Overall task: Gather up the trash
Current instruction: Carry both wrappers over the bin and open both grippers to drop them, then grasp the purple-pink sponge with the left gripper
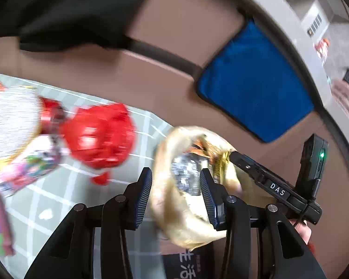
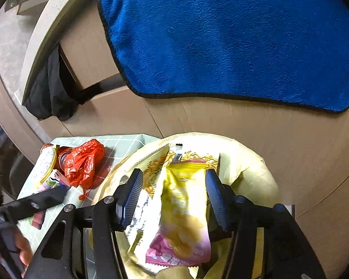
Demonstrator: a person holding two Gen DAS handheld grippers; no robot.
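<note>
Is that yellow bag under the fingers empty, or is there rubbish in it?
It holds rubbish: the yellow bag contains a yellow-pink snack wrapper and other packets.

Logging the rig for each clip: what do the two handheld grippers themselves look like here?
Both the left gripper and right gripper have black angular linkage arms with round metal pivot pins, ending in dark blue ribbed pads. In the left wrist view, the right gripper's black body carries white "DAS" lettering and a black module with a green light.

A home dining spot
Round wooden tabletop [image 2: 256, 125], checked cloth [image 2: 118, 143], blue towel [image 2: 232, 39], snack wrappers [image 2: 186, 200].
</note>
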